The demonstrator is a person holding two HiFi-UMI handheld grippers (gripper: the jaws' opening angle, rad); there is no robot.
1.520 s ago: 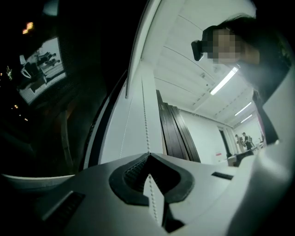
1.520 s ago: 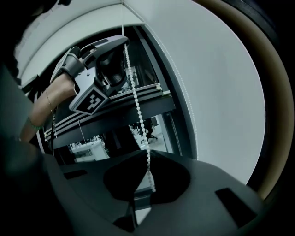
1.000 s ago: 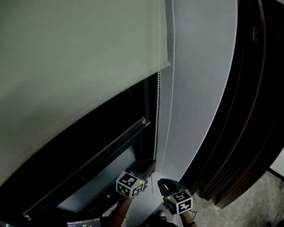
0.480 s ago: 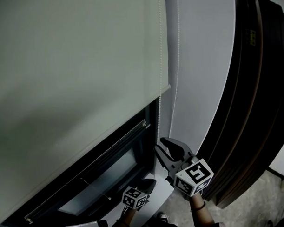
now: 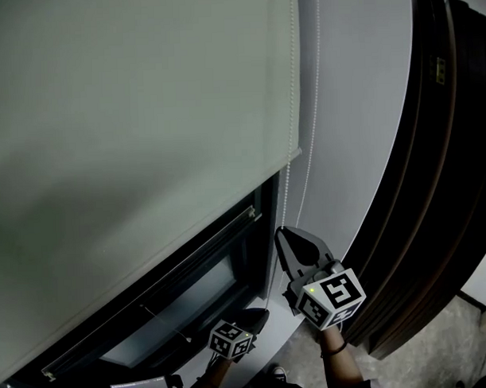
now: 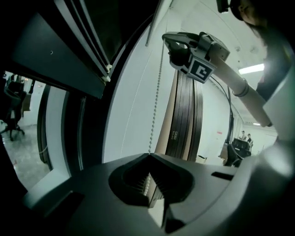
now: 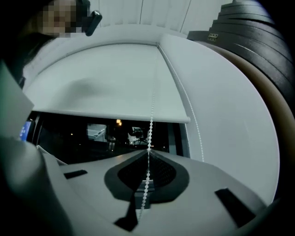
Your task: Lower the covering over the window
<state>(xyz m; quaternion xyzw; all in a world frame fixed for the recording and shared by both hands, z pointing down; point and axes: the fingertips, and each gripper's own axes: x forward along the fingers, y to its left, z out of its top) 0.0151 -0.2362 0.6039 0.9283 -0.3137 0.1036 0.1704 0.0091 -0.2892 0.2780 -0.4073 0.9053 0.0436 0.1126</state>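
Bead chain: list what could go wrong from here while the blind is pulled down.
1. The left gripper and right gripper, whose jaws have just closed, both clamp one bead chain strand; pulling with the upper may leave slack that tangles between them.
2. The small beads may slip through the jaws.
3. A second strand hangs close by; grabbing it would likely raise the roller blind.

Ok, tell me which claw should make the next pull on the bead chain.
Right, probably. The right claw has just closed on the bead chain high up, with chain below it to pull through; the left claw grips it lower down.
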